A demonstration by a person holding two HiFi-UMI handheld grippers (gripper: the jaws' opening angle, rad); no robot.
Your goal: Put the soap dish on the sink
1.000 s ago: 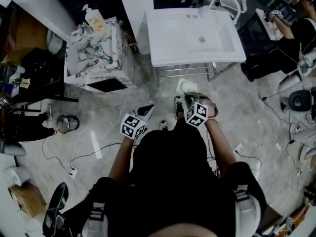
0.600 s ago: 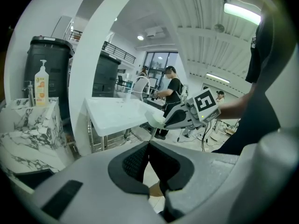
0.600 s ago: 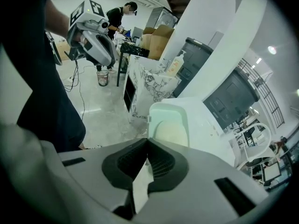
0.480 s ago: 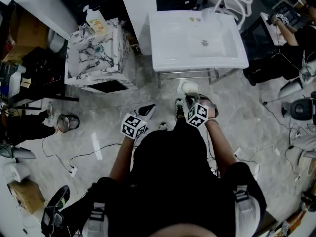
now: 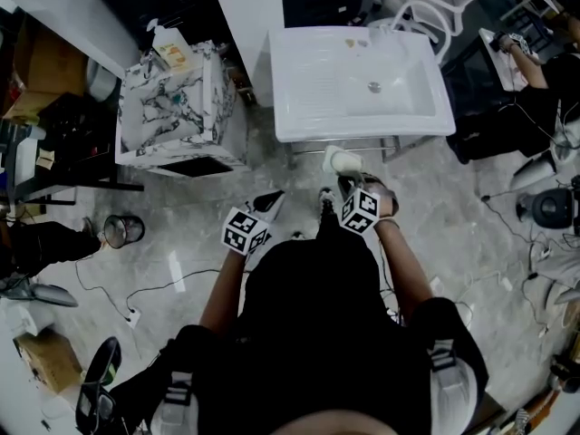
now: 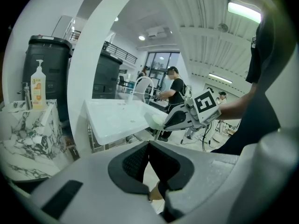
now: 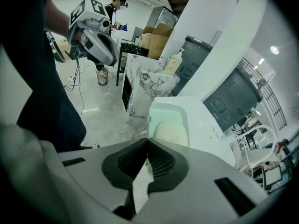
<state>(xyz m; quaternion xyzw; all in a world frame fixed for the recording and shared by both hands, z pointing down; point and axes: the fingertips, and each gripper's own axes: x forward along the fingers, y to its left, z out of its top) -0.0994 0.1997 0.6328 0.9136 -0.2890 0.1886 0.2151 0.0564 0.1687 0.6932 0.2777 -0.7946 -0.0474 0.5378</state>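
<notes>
The pale green soap dish (image 5: pixel 342 159) sticks out ahead of my right gripper (image 5: pixel 347 181), which is shut on its near edge. In the right gripper view the dish (image 7: pixel 171 123) fills the space just past the closed jaws, with the white sink (image 7: pixel 216 133) behind it. In the head view the sink (image 5: pixel 308 107) stands just beyond the dish, which is held over the floor short of the front rim. My left gripper (image 5: pixel 269 204) hangs to the left at the same height, shut with nothing in it. From the left gripper view, the dish (image 6: pixel 155 120) hovers near the sink's (image 6: pixel 112 120) corner.
A marble-patterned cabinet (image 5: pixel 172 120) with a soap bottle (image 5: pixel 169 49) stands left of the sink. A white faucet (image 5: pixel 419 9) arches at the sink's back right. A small can (image 5: pixel 121 230) and cables lie on the floor at left. A person (image 5: pixel 539 71) sits at the right.
The sink has come closer to the held dish in the head view. Both grippers keep the same pose and grip.
</notes>
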